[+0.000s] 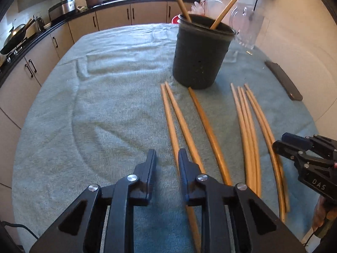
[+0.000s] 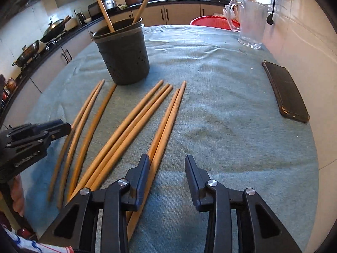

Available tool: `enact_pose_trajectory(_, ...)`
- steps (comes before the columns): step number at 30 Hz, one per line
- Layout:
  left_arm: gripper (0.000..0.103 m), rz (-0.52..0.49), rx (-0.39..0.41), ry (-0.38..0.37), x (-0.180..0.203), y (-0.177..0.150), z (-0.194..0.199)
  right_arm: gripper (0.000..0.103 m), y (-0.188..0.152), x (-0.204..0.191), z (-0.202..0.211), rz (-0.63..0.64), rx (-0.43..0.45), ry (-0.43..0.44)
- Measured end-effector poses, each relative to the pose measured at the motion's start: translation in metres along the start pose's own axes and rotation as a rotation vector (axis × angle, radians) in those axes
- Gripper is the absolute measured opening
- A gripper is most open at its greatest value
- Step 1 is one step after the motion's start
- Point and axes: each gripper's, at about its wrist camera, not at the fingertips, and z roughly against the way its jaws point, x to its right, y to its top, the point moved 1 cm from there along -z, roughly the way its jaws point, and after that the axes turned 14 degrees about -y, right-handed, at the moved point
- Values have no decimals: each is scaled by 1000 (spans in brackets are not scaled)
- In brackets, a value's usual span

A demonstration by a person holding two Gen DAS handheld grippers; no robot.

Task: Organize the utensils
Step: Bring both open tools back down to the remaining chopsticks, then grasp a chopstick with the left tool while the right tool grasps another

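Note:
A dark perforated utensil holder stands on the blue-grey cloth with two wooden chopsticks leaning in it; it also shows in the right wrist view. Several more wooden chopsticks lie on the cloth in loose groups in front of it, also seen in the right wrist view. My left gripper is open and empty, just left of the leftmost pair. My right gripper is open and empty, its left finger beside the rightmost pair.
A black phone lies near the right edge of the cloth-covered table. A clear glass jug stands at the back right by the wall. A red basket sits behind the table. Kitchen counters with pans run along the left.

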Motion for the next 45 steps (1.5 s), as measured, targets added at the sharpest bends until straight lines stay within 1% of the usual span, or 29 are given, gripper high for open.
enact_pose_trajectory(2,18,-10,-8,11,2,2,-2,37,3,-1,-1,10,4,-22)
enact_pose_trajectory(4,13,-17,-16,14,3,5,-2,37,4,-3,-1,21,3,-46)
enact_pose_trajectory(6,13,-17,-22,46,2,6,-3,37,4,-6,-7,43,-28,-76)
enact_pose_trajectory(7,10,-16,-32,61,2,8,-5,36,4,-8,-6,58,-13,-92)
enact_pose_trajectory(8,10,-6,-64,67,-2,11,-10,36,6,-9,-7,69,-11,-99)
enact_pose_trajectory(10,9,14,-62,68,-7,15,-15,36,13,-11,-10,76,-29,-103)
enact_pose_trajectory(13,9,25,-100,75,-11,23,-25,36,29,-13,-19,88,-71,-102)
enact_pose_trajectory(14,8,26,-108,76,-12,25,-26,34,35,-13,-23,96,-86,-105)
enact_pose_trajectory(15,4,23,-118,81,-12,26,-29,31,40,-13,-26,98,-101,-97)
enact_pose_trajectory(16,0,25,-128,84,-13,28,-29,25,46,-11,-29,96,-124,-81)
enact_pose_trajectory(17,0,32,-136,77,-16,27,-29,14,49,-9,-31,98,-142,-79)
enact_pose_trajectory(18,0,45,-146,60,-19,26,-28,10,51,-5,-32,105,-161,-78)
enact_pose_trajectory(20,0,52,-171,50,-26,19,-23,9,49,2,-31,118,-189,-56)
enact_pose_trajectory(22,0,46,-191,53,-31,14,-16,9,42,13,-29,130,-214,-58)
enact_pose_trajectory(24,0,36,-212,56,-36,8,-13,9,37,25,-27,121,-246,-41)
enact_pose_trajectory(27,0,39,-248,52,-40,11,-12,10,34,34,-26,125,-292,-35)
enact_pose_trajectory(31,1,39,-303,59,-38,23,-17,11,38,26,-29,191,-327,-83)
enact_pose_trajectory(35,1,42,-353,65,-38,36,-28,12,50,11,-35,259,-370,-140)
enact_pose_trajectory(37,2,55,-379,62,-40,41,-31,13,57,7,-39,273,-392,-154)
enact_pose_trajectory(39,3,84,-388,33,-43,45,-33,17,63,6,-43,273,-412,-158)
enact_pose_trajectory(41,7,134,-375,-43,-48,48,-31,19,70,0,-47,270,-417,-163)
enact_pose_trajectory(42,13,150,-361,-68,-49,49,-29,19,71,0,-47,265,-416,-160)
enact_pose_trajectory(43,22,160,-343,-93,-50,49,-27,19,71,0,-47,263,-413,-156)
enact_pose_trajectory(45,29,156,-303,-128,-48,50,-24,19,71,1,-47,257,-406,-144)
